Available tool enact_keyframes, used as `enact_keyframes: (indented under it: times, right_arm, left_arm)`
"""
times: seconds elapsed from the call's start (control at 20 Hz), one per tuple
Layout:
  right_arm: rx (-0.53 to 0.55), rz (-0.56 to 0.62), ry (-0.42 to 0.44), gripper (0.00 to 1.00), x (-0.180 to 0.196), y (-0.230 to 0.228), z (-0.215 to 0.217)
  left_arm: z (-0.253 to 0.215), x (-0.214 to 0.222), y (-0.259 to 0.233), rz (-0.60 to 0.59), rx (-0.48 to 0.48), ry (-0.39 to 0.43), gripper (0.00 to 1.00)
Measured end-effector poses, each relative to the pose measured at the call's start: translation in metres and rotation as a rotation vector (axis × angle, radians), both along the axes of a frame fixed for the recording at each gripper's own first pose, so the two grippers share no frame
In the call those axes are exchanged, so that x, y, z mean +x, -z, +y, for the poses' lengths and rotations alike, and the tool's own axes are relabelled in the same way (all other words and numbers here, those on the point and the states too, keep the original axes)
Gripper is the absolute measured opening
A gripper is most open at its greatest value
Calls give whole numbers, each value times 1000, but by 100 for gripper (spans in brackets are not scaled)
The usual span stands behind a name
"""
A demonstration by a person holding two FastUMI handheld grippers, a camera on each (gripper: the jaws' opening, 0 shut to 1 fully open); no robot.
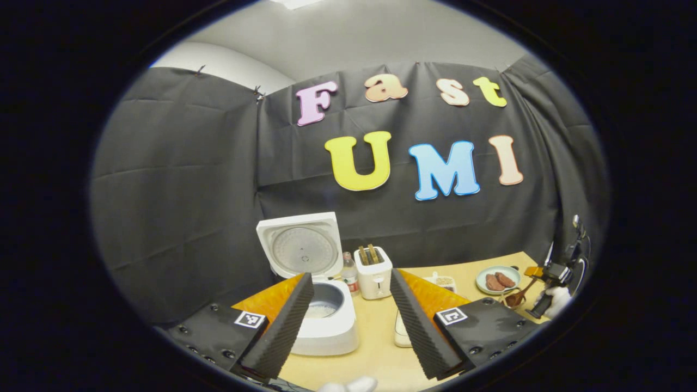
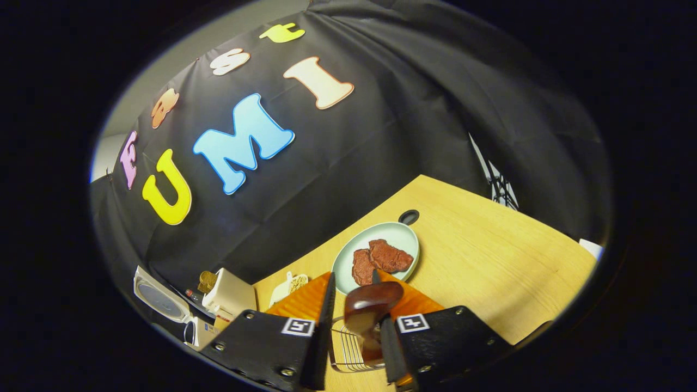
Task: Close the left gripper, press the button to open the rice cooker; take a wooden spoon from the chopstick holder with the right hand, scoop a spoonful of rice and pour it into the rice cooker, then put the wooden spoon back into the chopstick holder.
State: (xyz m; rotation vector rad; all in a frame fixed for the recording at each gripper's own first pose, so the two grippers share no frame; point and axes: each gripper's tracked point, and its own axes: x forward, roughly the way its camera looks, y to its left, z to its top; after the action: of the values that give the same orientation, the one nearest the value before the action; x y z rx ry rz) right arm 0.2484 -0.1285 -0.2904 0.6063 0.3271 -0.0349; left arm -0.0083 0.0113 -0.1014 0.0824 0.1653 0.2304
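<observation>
Right gripper view: right tongs [image 2: 355,326] clamp wooden spoon [image 2: 373,302]; left tongs [image 1: 351,321] spread wide before lid-up rice cooker [image 1: 321,305]; no legible writing.

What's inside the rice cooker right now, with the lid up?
The rice cooker stands open, lid upright. Its inner pot shows a metal wall and something pale low down; the left gripper finger covers part, so I cannot tell its contents.

The wooden spoon [image 2: 373,305] handle is hidden between the jaws. The chopstick holder [image 2: 348,348] is partly covered. The rice cooker [image 1: 326,321] pot contents are too small to tell.
</observation>
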Motion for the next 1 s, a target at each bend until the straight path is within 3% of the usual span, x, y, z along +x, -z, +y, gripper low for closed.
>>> enact_keyframes:
  times: [0.05, 0.1, 0.2, 0.35, 0.7, 1.0]
  right_arm:
    - [-9, 3, 9, 59, -3, -2, -3]
    - [-26, 2, 21, 61, -4, -4, -9]
    - [-88, -13, 63, 95, -12, -14, -23]
    - [-217, -69, 83, 98, -28, -52, -34]
    - [-576, -349, 62, 98, -94, -213, -10]
    - [-665, -408, 15, 97, -162, -277, 47]
  left_arm:
    - [1, 1, -1, -2, 2, 1, 100]
    - [2, 0, -1, -4, 3, 3, 100]
    - [3, 1, -2, -9, -2, 9, 100]
    - [4, 0, -7, -23, 2, 21, 100]
    - [12, 8, -18, -61, -18, 66, 98]
    - [28, 20, -36, -110, -42, 102, 100]
